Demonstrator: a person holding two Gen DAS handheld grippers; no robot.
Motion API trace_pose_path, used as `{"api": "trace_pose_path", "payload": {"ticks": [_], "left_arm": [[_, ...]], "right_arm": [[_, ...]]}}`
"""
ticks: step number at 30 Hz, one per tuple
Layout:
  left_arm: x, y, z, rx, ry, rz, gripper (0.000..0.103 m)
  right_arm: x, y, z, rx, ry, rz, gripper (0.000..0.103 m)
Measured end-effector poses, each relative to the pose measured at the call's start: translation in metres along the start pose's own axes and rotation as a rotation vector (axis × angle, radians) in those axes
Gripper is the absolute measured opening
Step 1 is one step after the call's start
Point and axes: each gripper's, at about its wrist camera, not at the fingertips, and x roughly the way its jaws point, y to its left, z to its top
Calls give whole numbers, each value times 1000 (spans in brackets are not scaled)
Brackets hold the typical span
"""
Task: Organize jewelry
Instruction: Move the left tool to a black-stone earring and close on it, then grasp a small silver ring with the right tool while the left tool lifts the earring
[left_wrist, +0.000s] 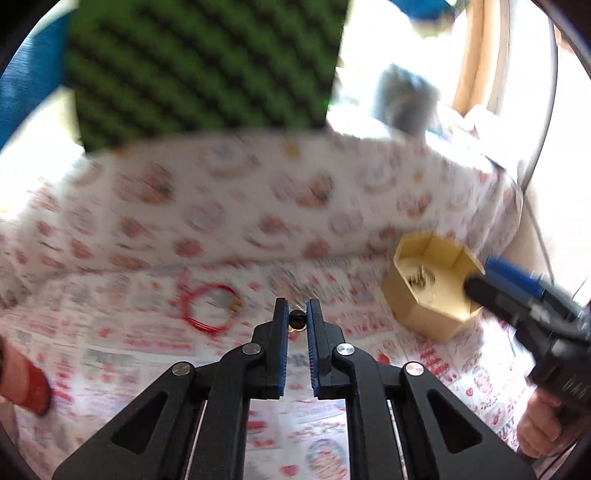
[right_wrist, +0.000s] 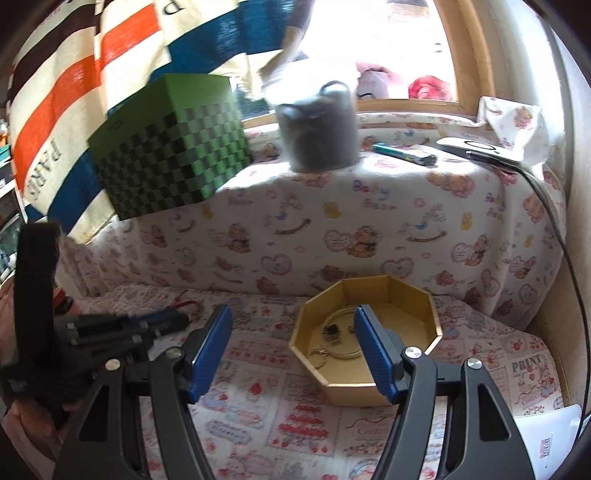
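- We see the printed cloth (right_wrist: 295, 435) covering the whole work surface and rising over a ledge behind it; a green checkered box (right_wrist: 170, 147) and a grey jar (right_wrist: 317, 129) stand on that ledge.
- We note the gold octagonal box (right_wrist: 369, 389) on the cloth, open-topped, toward the right side of the surface. It already holds a thin gold hoop and a few small dark and gold pieces (right_wrist: 332, 330); this is the destination for the jewelry.
- We find the right gripper (right_wrist: 293, 350) hovering in front of the box with its jaws spread wide and nothing between them; in its own view one blue pad overlaps the box opening.
- We find the left gripper (left_wrist: 297, 321) to the left of the box, its jaws pressed nearly together on a small dark bead (left_wrist: 297, 319) that has a gold piece hanging under it, apparently an earring or pendant. The view is blurred, so we cannot tell its exact form.
- We mark the red cord loop (left_wrist: 210, 308) lying flat on the cloth just left of the pinched piece, not yet collected.
- We judge the step in hand to be carrying the pinched piece toward the box. The next move calls for bringing the left gripper over the box opening, clear of the right gripper, then parting the jaws so the piece drops inside; the red loop would follow.
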Motion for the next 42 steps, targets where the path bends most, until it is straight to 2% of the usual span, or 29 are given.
{"api": "trace_pose_path", "payload": {"ticks": [2, 3, 7, 13, 17, 20, 24, 26, 27, 30, 34, 38, 42], "left_arm": [[-14, 19, 3, -32, -47, 18, 9], [-19, 29, 5, -51, -63, 26, 9], [-27, 64, 9, -119, -84, 87, 9], [-9, 96, 4, -182, -33, 182, 9], [-3, 110, 2, -214, -23, 212, 9], [1, 117, 2, -235, -32, 238, 9], [3, 119, 2, -250, -37, 269, 9], [5, 119, 1, -247, -32, 271, 9], [4, 118, 0, -245, -33, 272, 9], [-1, 115, 0, -237, -54, 280, 9], [-9, 107, 0, -223, -80, 296, 9], [-19, 92, 1, -186, -119, 283, 9], [-31, 64, -2, -87, -201, 301, 9]], "right_arm": [[-2, 13, 0, -34, 20, 36, 54], [-2, 19, 0, -50, 29, 49, 52], [14, 46, 3, -84, 116, 105, 39], [89, 81, 4, -114, 354, 7, 24], [131, 92, -1, -128, 433, -60, 22], [146, 96, -2, -129, 458, -69, 22], [156, 106, -4, -173, 449, -101, 21], [158, 107, -4, -161, 450, -108, 13], [158, 107, -4, -158, 452, -112, 12], [157, 106, -3, -158, 456, -99, 12], [135, 89, -12, -130, 435, -54, 12], [101, 72, -21, -166, 361, -32, 12], [58, 53, -28, -172, 242, 6, 12]]}}
